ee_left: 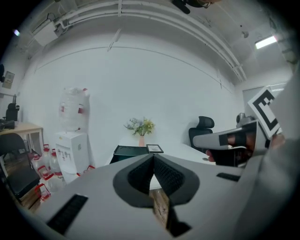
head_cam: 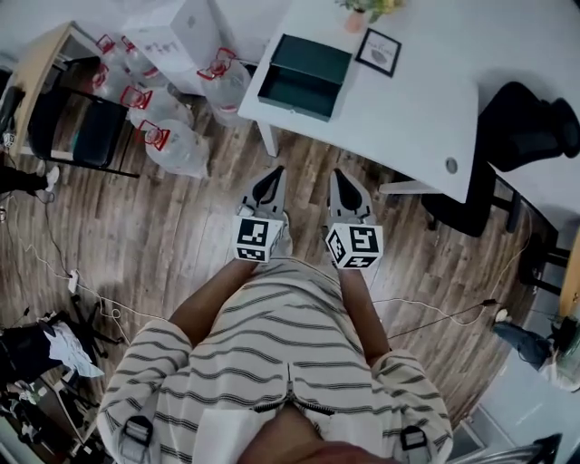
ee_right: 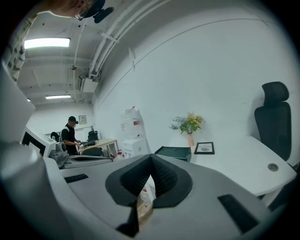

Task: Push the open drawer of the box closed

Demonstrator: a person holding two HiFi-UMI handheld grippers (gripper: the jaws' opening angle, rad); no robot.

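A dark green box sits on the white table, and its drawer is pulled out toward the table's near edge. I hold both grippers side by side over the wooden floor, short of the table. The left gripper and the right gripper each have their jaws closed together with nothing between them. The box is small and far off in the left gripper view, beyond the shut jaws. It sits just as far beyond the shut jaws in the right gripper view.
A framed picture and a vase of flowers stand behind the box. Several water bottles and a dispenser crowd the floor left of the table. Black office chairs stand at the right and left. A person works far off.
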